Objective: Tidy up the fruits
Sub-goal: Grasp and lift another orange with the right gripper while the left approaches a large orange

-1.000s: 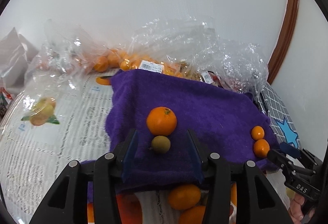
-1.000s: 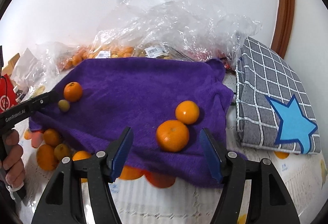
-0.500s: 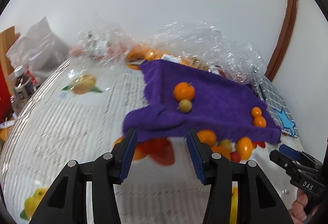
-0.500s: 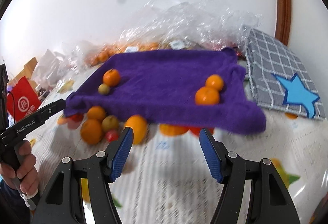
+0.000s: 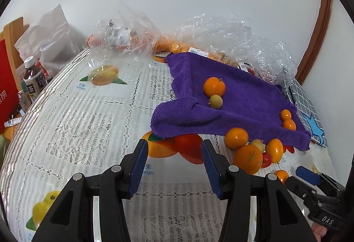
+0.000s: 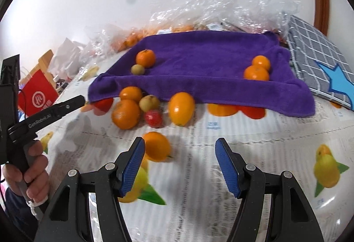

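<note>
A purple towel point(image 5: 243, 98) point(image 6: 210, 60) lies on the table. On it sit an orange point(image 5: 214, 87) point(image 6: 145, 57) with a small yellow-green fruit point(image 5: 215, 101) point(image 6: 137, 69), and two small oranges point(image 5: 287, 120) point(image 6: 257, 68) at the other side. A pile of oranges, a yellowish fruit and small red fruits point(image 5: 254, 151) point(image 6: 141, 107) lies at the towel's near edge. One orange point(image 6: 156, 145) lies apart, just ahead of my right gripper's left finger. My left gripper point(image 5: 173, 162) and right gripper point(image 6: 180, 160) are open and empty, above the tablecloth, short of the towel.
Clear plastic bags with oranges point(image 5: 199, 42) point(image 6: 221, 5) line the wall behind the towel. A grey checked cloth with a blue star point(image 6: 320, 64) point(image 5: 309, 113) lies to the right. A bottle point(image 5: 33, 80), white bag and red bag point(image 6: 37, 93) stand at the left table edge.
Both grippers have pulled back from the towel. The fruit pile at the towel's near edge and more tablecloth have come into view. Both stay open.
</note>
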`<state>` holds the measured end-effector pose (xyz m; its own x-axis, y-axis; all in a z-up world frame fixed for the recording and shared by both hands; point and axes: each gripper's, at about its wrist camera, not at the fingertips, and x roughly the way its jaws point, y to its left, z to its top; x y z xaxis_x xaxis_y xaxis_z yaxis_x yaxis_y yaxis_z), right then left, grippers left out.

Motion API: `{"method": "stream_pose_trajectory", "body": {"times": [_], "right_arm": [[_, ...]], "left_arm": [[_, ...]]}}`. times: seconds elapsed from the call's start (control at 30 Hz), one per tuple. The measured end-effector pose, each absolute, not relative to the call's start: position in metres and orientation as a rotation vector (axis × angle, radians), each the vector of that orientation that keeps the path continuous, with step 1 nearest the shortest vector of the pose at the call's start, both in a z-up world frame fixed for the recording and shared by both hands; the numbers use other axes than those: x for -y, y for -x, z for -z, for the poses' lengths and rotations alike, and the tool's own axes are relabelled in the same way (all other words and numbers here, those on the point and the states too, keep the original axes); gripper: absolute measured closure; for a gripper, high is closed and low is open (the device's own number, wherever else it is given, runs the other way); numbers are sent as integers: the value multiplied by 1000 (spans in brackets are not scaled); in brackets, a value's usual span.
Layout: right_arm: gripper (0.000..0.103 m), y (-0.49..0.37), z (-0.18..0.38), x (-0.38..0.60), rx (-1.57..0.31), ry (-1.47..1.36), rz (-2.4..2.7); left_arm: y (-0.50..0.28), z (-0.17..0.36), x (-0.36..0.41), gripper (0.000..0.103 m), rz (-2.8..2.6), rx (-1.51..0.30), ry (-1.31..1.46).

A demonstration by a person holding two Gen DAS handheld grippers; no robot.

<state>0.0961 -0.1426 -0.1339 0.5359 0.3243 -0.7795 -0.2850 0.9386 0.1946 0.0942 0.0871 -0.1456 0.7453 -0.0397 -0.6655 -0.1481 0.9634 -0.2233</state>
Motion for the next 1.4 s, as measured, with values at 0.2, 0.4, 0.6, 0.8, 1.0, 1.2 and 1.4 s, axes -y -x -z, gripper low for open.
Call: {"method": "stream_pose_trajectory", "body": {"times": [0.2, 0.4, 0.6, 0.8, 1.0, 1.2, 1.4], "right_arm": [[41, -100, 139, 117, -962, 13, -409], [70, -105, 148, 101, -1005, 91, -405], [70, -98, 137, 119, -954, 66, -380], [70, -98, 129, 175, -936, 36, -266], [70, -97, 132, 221, -931, 14, -170], [70, -101, 138, 234, -925, 14, -143], [70, -101, 139, 233, -933, 5, -168]], "left_arm": [[-98, 149, -96, 55, -63, -749, 315], [-99, 150, -98, 55, -72, -754, 320], [-99, 151, -93, 55, -68, -754, 288], [-103, 153, -82, 55, -2, -778, 266], [-107, 150, -54, 55, 60, -787, 207], [-116, 151, -30, 55, 136, -819, 237], [-121, 154, -18, 55, 191, -847, 249]]}}
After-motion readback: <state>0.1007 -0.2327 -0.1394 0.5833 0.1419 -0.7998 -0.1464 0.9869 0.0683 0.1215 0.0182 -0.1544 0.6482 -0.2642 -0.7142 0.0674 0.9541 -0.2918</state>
